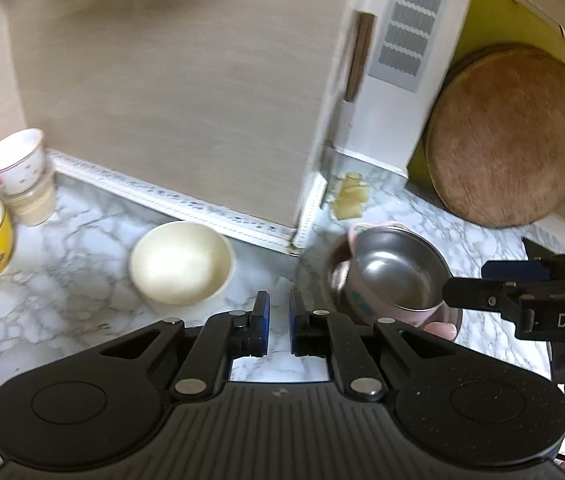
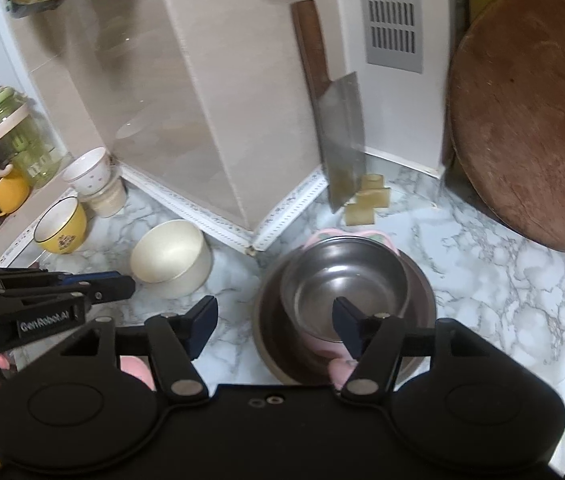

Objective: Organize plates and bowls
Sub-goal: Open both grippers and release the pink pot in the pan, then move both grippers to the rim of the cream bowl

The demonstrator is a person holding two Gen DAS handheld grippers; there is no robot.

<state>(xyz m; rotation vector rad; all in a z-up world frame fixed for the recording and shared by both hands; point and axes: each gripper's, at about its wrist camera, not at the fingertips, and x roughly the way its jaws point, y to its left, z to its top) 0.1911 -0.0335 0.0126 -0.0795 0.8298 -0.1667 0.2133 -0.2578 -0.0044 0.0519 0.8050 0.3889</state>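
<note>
Right gripper: jaws apart, nothing clamped. Left gripper: jaws nearly together, empty. Just ahead of right gripper: one pink-rimmed steel bowl, nested in one wider steel bowl. Ahead-left on marble worktop: one cream bowl, one yellow bowl.

A cream bowl, a yellow bowl and a pink-rimmed steel bowl sit on grey-veined white marble counter.

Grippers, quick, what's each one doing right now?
Left gripper: shut, holding nothing.
Right gripper: open, empty, above the pink-sided steel bowl nested in a wider steel bowl.
</note>
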